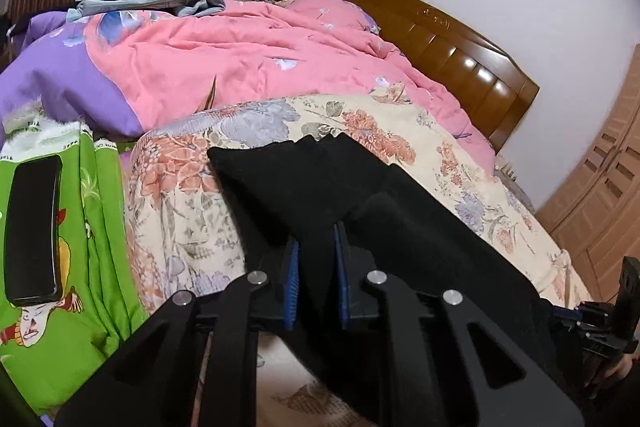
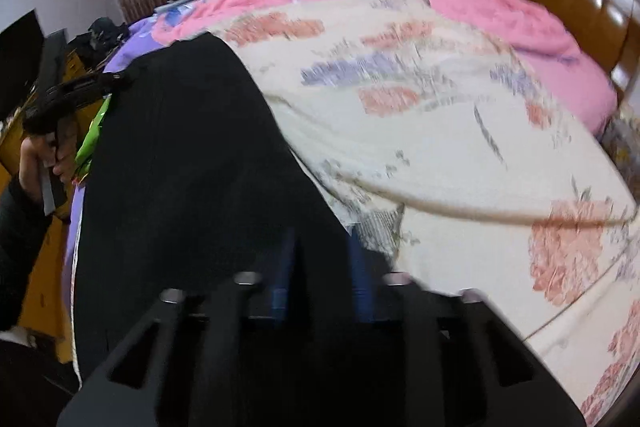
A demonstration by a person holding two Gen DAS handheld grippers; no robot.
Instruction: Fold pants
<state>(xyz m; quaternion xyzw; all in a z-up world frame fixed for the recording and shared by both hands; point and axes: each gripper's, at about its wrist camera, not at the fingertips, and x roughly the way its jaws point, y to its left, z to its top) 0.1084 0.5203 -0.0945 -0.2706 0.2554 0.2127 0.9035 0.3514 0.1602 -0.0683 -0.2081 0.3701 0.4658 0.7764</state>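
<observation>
Black pants [image 1: 304, 179] lie on a cream floral sheet [image 1: 180, 195] across the bed. In the left wrist view my left gripper [image 1: 316, 239] is shut, and a fold of the black cloth is pinched between its blue pads [image 1: 291, 279]. My right gripper [image 1: 600, 315] shows at the right edge, at the other end of the pants. The right wrist view is blurred. There the pants [image 2: 180, 147] stretch away to the left, and my right gripper [image 2: 320, 239] is shut on their near edge. At the far left a hand holds my left gripper [image 2: 72, 91].
A pink and purple quilt [image 1: 248, 55] is heaped behind the sheet, with folded clothes [image 1: 152, 1] on top. A black flat case [image 1: 34, 227] rests on green printed cloth [image 1: 80, 287] at the left. A wooden headboard [image 1: 452, 47] and a wardrobe [image 1: 600, 187] stand to the right.
</observation>
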